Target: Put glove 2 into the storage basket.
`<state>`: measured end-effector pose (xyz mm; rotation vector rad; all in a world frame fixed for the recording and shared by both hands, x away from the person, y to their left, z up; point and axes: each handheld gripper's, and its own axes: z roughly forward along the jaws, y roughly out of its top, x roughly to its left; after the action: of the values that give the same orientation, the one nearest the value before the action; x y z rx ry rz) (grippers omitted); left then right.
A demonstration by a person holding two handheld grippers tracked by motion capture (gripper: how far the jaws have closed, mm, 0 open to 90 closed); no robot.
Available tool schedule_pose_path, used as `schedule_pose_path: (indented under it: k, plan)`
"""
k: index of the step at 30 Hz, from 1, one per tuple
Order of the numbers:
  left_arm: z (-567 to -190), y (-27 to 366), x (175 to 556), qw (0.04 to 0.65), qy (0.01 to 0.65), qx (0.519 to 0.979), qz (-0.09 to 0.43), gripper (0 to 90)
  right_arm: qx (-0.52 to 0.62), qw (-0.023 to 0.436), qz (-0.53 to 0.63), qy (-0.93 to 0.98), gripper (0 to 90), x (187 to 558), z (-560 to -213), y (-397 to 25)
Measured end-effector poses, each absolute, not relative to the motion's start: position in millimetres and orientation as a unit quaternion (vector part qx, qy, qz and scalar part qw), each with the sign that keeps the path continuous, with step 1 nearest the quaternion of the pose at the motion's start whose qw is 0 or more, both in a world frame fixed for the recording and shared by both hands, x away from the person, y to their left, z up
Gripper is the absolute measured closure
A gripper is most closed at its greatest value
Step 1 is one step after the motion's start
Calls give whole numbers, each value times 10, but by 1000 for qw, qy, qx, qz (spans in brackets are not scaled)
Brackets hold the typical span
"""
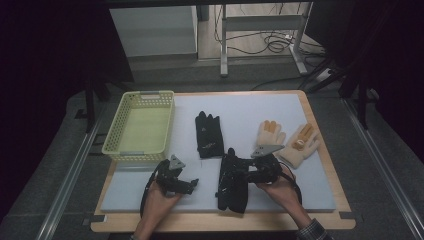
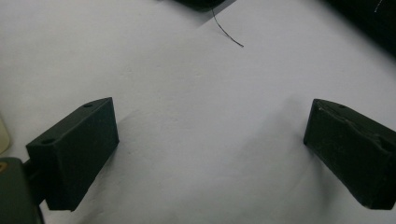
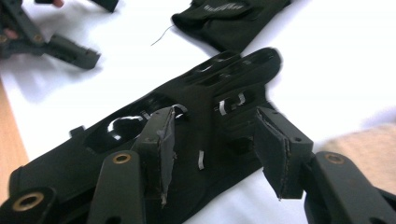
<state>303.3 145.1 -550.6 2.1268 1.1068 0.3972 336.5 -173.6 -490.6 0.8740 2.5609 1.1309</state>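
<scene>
**Right gripper poised over a black glove, left gripper idle on the mat**

Nearest the high camera, the person's two hands come in from the bottom edge, each holding a gripper. Under the right gripper (image 3: 212, 140) lies a black glove (image 3: 196, 107), flat on the white mat (image 1: 280, 190). Its jaws are spread, one on each side of the glove's middle, with the fabric showing in the gap between them; they pinch nothing. I cannot tell whether the jaw tips touch the cloth. From this gripper the glove's fingers point ahead, and its cuff runs back below the jaws toward the table's wooden edge.

Ahead of that glove lies a second black glove (image 3: 233, 18), apart from the first, with a loose thread trailing from it onto the mat.

Off to the right gripper's left side sits the left gripper (image 1: 192, 184), jaws wide apart over bare mat, holding nothing. The thread and a dark glove edge lie ahead of it.

Beyond the right gripper, to its right, two cream gloves (image 1: 287, 140) rest side by side on the mat. Beyond the left gripper stands a pale yellow basket (image 1: 112, 145).
</scene>
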Motion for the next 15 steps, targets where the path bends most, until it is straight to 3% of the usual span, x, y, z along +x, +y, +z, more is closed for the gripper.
schedule_pose_path:
  k: [6, 15]
  plan:
    - [-5504, 1455, 3034, 347, 425, 822, 154, 35, 294, 109, 388, 867, 492, 3553, -4879, -1680]
    - [-5505, 1454, 3033, 347, 426, 822, 153, 36, 291, 118, 388, 866, 638, 3936, -4805, -1461]
